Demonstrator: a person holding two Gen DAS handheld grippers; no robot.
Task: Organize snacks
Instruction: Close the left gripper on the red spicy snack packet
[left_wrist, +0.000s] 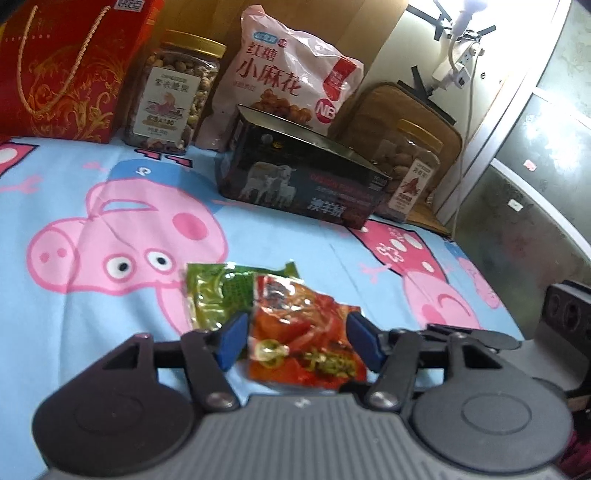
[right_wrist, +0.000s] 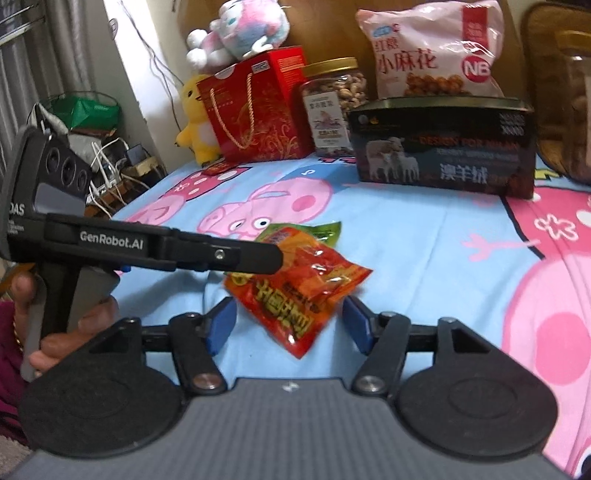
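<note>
The red packet (left_wrist: 303, 339) lies on the bedsheet (left_wrist: 110, 177), overlapping a green packet (left_wrist: 218, 291). Both the left gripper (left_wrist: 295, 338) and the right gripper (right_wrist: 288, 325) stand apart around the red packet; their pads seem clear of it, though blur makes contact uncertain.

Red snack packet (left_wrist: 303, 343) over green packet (left_wrist: 221, 291) on pale-blue, pink-pig-patterned sheet (left_wrist: 110, 206)

Red packet (left_wrist: 303, 332) overlaps green packet (left_wrist: 218, 291), box (left_wrist: 303, 177) behind
</note>
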